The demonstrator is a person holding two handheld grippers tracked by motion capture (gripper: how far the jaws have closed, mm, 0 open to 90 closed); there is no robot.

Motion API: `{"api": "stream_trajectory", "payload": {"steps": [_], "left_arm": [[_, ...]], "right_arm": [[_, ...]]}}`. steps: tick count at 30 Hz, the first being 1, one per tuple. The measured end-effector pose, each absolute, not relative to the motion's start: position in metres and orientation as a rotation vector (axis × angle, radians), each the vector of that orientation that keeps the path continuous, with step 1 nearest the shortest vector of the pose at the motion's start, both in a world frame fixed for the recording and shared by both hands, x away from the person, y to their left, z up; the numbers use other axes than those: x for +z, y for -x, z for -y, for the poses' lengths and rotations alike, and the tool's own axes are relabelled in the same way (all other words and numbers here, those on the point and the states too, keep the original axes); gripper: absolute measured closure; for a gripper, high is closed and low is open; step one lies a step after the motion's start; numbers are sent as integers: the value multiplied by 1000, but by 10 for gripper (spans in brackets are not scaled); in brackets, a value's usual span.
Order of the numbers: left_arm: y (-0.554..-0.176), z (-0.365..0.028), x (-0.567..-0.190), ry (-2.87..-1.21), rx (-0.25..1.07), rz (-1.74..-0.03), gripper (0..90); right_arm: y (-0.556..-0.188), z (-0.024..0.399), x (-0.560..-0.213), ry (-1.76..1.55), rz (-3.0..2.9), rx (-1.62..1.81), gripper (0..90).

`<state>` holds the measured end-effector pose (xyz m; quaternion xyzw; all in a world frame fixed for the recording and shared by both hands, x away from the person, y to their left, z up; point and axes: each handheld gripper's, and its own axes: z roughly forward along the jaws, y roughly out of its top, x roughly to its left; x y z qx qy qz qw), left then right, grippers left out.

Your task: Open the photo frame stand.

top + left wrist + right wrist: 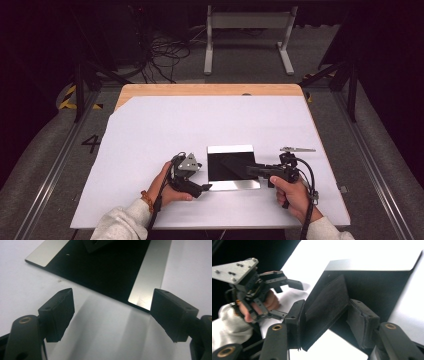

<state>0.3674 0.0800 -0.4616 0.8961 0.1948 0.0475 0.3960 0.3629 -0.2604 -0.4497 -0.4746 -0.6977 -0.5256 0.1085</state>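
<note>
Right gripper: a dark flat pad stands between its fingers, against the left one; whether both pinch it is unclear, far edge hidden. High view blurs this. Left gripper: fingers spread, empty, just short of the black plate with shiny strips.

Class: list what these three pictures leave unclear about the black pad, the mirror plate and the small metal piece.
- Black pad: right gripper view, its near corner sits behind the right gripper; whether both pads press it is unclear.
- Mirror plate: left gripper view, far end cut off by the top edge.
- Metal piece: high view, too small to identify.
</note>
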Motion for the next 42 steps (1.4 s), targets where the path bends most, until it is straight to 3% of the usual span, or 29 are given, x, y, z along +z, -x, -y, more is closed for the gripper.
{"api": "stream_trajectory", "payload": {"steps": [18, 35, 42], "left_arm": [[-374, -74, -465, -2251, 102, -534, 191], [-387, -58, -463, -2202, 49, -562, 201], [-391, -62, -457, -2160, 58, -576, 293]], "right_arm": [[-358, 250, -448, 1172, 2236, -1587, 638], [-344, 247, -439, 1035, 2385, -1660, 649], [-342, 248, -439, 996, 2404, -1676, 651]]}}
